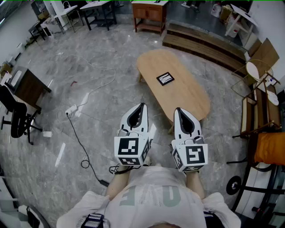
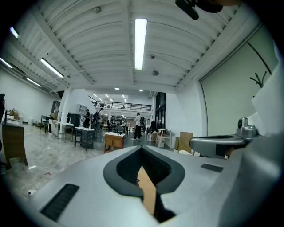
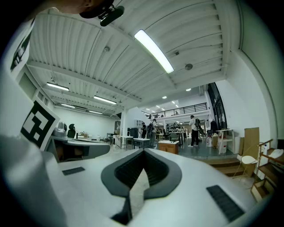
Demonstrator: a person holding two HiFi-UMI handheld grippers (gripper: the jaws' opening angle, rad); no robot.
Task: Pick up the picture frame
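On the oval wooden tabletop (image 1: 189,95) ahead of the person, the picture frame (image 1: 165,79) lies flat near the middle, dark-edged with a pale face, alone on the wood. Both grippers are held level at chest height, side by side and well apart from it. The left gripper (image 1: 143,105) has its jaws closed, tip against tip, with nothing between them; the right gripper (image 1: 177,109) is the same, jaws together and empty (each gripper view shows only a sliver of background through the hollow behind the meeting tips). The near end of the tabletop shows just beyond the right gripper's tips, so the frame sits ahead of them and slightly between the two.

Around the table, a black cable (image 1: 78,139) snakes over the grey marbled floor (image 1: 98,53) to a white power strip (image 1: 71,110) at the left. Further left stand a dark wooden desk (image 1: 29,87) and a black office chair (image 1: 18,118). Long wooden steps (image 1: 205,43) run behind the table, a small wooden cabinet (image 1: 149,13) stands at the far side, and a chair with an orange cushion (image 1: 270,148) is at the right edge.

The gripper views look out level into a large white hall with a ribbed ceiling and a strip light (image 2: 140,42); several people stand among desks far off.
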